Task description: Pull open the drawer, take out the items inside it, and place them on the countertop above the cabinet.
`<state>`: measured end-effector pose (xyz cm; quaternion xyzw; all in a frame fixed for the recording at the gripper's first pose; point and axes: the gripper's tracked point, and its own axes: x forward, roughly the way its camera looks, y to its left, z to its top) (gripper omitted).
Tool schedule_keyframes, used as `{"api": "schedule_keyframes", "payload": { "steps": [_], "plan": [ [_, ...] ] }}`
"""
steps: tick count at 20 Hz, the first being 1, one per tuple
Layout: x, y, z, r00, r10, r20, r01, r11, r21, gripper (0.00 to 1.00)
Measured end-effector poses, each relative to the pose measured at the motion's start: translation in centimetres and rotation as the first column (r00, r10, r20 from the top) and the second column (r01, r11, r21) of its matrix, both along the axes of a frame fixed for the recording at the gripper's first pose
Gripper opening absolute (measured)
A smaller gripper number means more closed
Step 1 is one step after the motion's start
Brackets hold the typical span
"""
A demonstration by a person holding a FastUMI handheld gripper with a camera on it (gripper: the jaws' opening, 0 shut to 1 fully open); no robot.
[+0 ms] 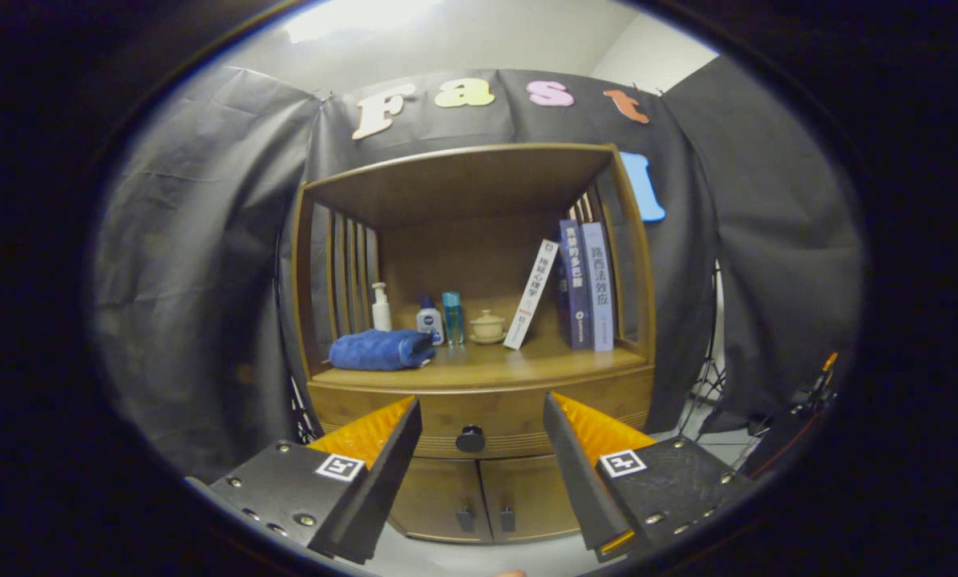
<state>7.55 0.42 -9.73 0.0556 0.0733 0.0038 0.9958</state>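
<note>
Beyond the spread hand-held gripper (483, 437), a closed drawer (479, 417) under the countertop (487, 365).

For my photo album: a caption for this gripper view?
Open gripper lined up on the closed drawer's knob.

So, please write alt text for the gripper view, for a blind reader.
The open gripper faces a closed drawer, its round knob between and beyond the fingers. On the countertop above sit a folded blue towel, bottles, a small lidded pot and books.
</note>
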Motion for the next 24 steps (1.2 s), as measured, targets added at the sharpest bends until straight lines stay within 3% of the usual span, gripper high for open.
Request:
{"api": "schedule_keyframes", "payload": {
  "steps": [6,12,15,23,24],
  "plan": [
    [5.0,0.7,-5.2,0.997,0.029,-0.076,-0.026,0.998,0.051,0.91],
    [9.4,1.4,-11.4,0.984,0.017,-0.178,0.003,0.994,0.112,0.85],
    [10.9,2.5,-13.2,0.98,0.046,-0.195,-0.018,0.99,0.141,0.81],
    [13.6,2.4,-15.4,0.974,0.011,-0.227,0.012,0.995,0.102,0.75],
    [13.5,1.9,-15.5,0.973,-0.006,-0.232,0.025,0.997,0.079,0.7]
  ]
}}
